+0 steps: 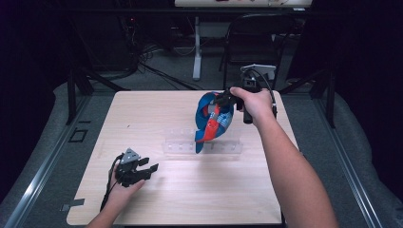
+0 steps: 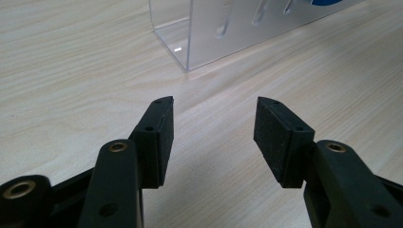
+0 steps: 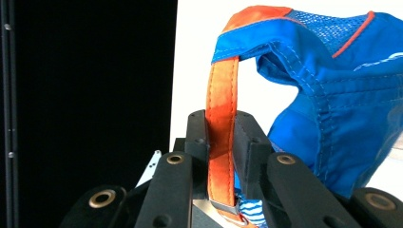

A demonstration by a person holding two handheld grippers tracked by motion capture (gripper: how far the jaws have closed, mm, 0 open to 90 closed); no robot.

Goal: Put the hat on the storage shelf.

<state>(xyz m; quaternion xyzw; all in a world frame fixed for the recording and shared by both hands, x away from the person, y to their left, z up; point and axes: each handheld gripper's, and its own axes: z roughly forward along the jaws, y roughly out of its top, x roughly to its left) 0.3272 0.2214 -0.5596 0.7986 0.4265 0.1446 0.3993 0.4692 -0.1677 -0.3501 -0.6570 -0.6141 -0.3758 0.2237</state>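
Pale wood table (image 1: 190,199), grey floor (image 1: 43,128), dark room, folding chair (image 1: 254,45)

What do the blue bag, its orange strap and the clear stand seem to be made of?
Bag: woven fabric, probably nylon, with stitched seams and a mesh panel.
Strap: matte orange webbing or suede-like band, pinched in the right tongs.
Stand: clear glossy plastic, probably acrylic; the table shows through it.
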